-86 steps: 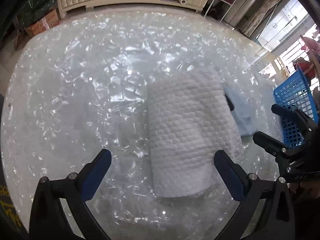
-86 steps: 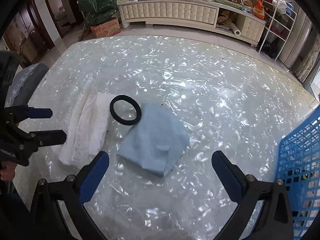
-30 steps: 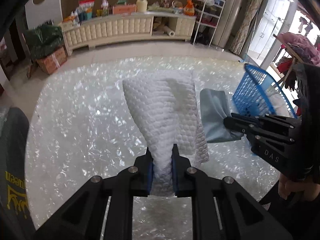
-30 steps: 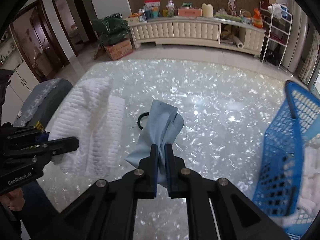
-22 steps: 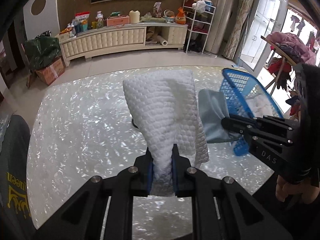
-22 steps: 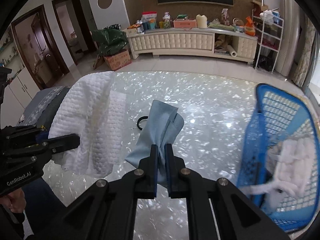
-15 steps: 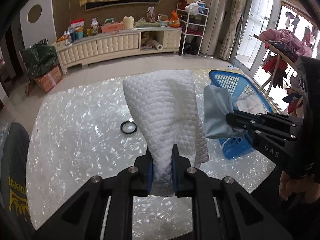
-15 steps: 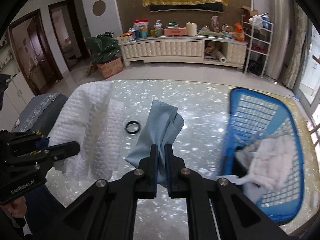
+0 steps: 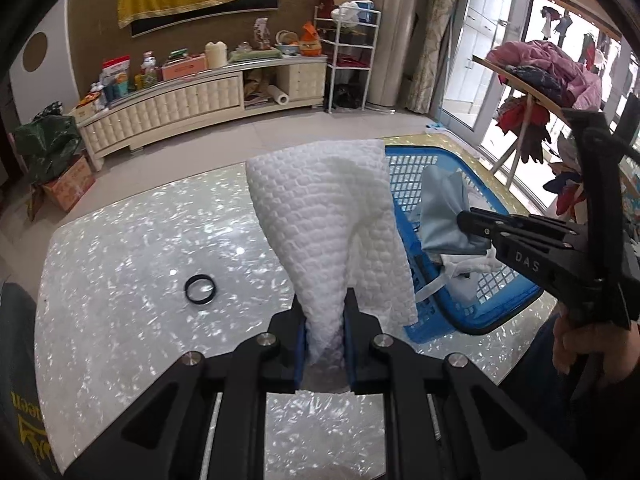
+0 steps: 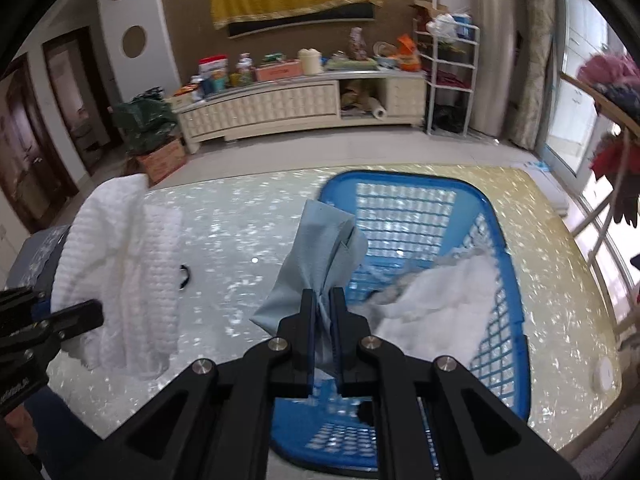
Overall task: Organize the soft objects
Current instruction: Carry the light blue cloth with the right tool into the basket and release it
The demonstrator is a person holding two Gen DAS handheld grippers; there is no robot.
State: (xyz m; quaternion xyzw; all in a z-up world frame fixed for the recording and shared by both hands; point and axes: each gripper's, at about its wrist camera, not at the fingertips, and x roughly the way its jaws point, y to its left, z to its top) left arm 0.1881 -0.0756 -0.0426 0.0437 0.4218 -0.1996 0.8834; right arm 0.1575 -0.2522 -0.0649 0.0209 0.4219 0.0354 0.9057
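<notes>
My left gripper (image 9: pixel 323 316) is shut on a white quilted towel (image 9: pixel 332 216) and holds it above the table, left of the blue basket (image 9: pixel 424 324). The towel also shows in the right wrist view (image 10: pixel 120 264). My right gripper (image 10: pixel 323 312) is shut on a light blue cloth (image 10: pixel 316 256) and holds it over the near left rim of the blue basket (image 10: pixel 504 240). The blue cloth also shows in the left wrist view (image 9: pixel 444 208). A white fluffy cloth (image 10: pixel 444 300) lies inside the basket.
A black ring (image 9: pixel 200 289) lies on the shiny pearl-patterned table (image 9: pixel 120 264). A cream sideboard (image 9: pixel 200 108) stands behind on the tiled floor. A rack with clothes (image 9: pixel 548 68) is at the right. A dark chair (image 10: pixel 36 248) stands at the table's left.
Both grippers closed on their cloths, lifted them off the table and carried them right toward the basket. The blue cloth now hangs over the basket's rim.
</notes>
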